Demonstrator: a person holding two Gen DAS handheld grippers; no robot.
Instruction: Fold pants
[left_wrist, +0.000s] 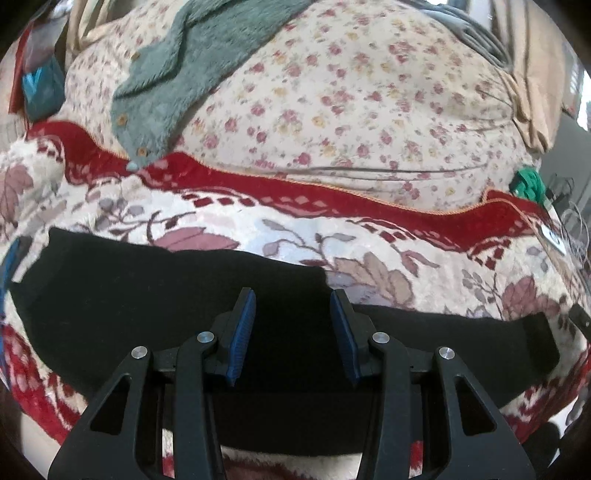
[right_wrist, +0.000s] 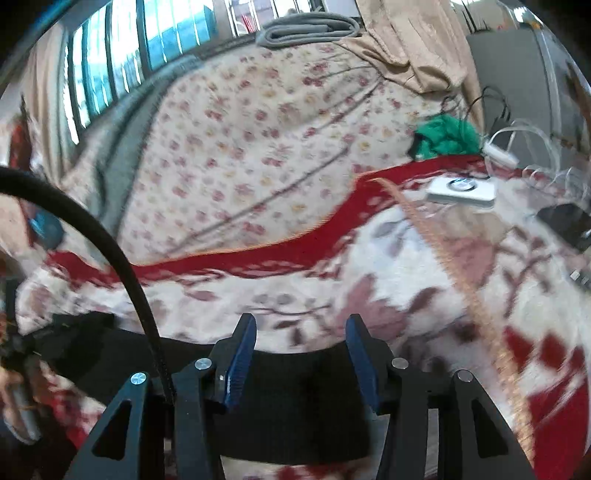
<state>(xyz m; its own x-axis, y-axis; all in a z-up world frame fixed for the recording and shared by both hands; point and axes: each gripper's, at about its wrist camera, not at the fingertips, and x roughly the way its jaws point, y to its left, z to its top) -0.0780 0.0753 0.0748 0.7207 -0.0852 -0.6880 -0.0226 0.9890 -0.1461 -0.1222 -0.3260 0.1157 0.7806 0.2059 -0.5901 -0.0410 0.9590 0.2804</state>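
Both your tools, the left tool (left_wrist: 292, 301) and the right tool (right_wrist: 301, 326), hang open and empty over the black pants (left_wrist: 155, 295). Grab the edges evenly before folding across the blanket (left_wrist: 369, 236).

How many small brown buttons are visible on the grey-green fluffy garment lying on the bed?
2 clear ones on the grey-green fluffy garment, both near its lower left edge: one button higher up, another button near the bottom tip. More may be hidden in the folds.
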